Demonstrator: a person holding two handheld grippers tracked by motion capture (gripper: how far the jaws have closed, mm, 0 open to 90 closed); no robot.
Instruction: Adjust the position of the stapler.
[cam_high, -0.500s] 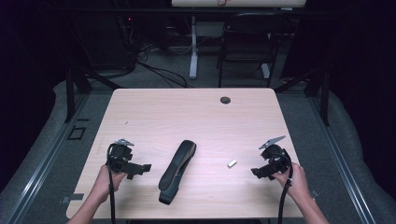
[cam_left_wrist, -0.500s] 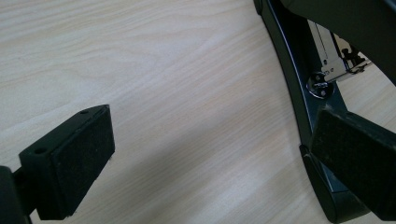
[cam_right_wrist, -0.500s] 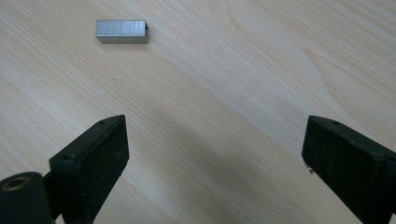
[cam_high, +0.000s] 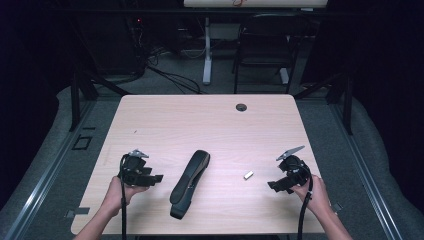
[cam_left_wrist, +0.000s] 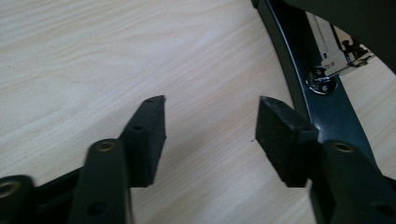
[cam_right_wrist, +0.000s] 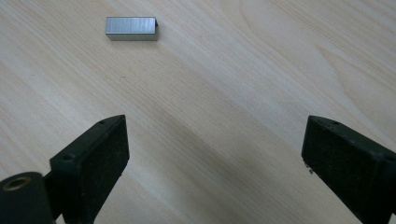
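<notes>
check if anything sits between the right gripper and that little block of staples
Nothing visible does. The right gripper has its jaws open over bare table, and the staple block lies ahead of them with only wood between. The stapler lies beyond the block, toward the left gripper.

The person's forearms come in over the near edge of the counter (cam_high: 210, 107), one toward each near corner. The left hand (cam_high: 119, 192) grips the left tongs (cam_high: 156, 178) near the left edge, wrist roughly straight, the jaws pointing level toward the counter's middle. In the left gripper view the two black jaws stand partly apart with nothing between them, held low over the wood. The right hand (cam_high: 314, 194) holds the right tongs (cam_high: 274, 186) close to the right edge, angled inward and slightly down toward the middle. In the right gripper view its jaws are spread wide with bare wood between. A cable trails from each back past the wrist.
</notes>
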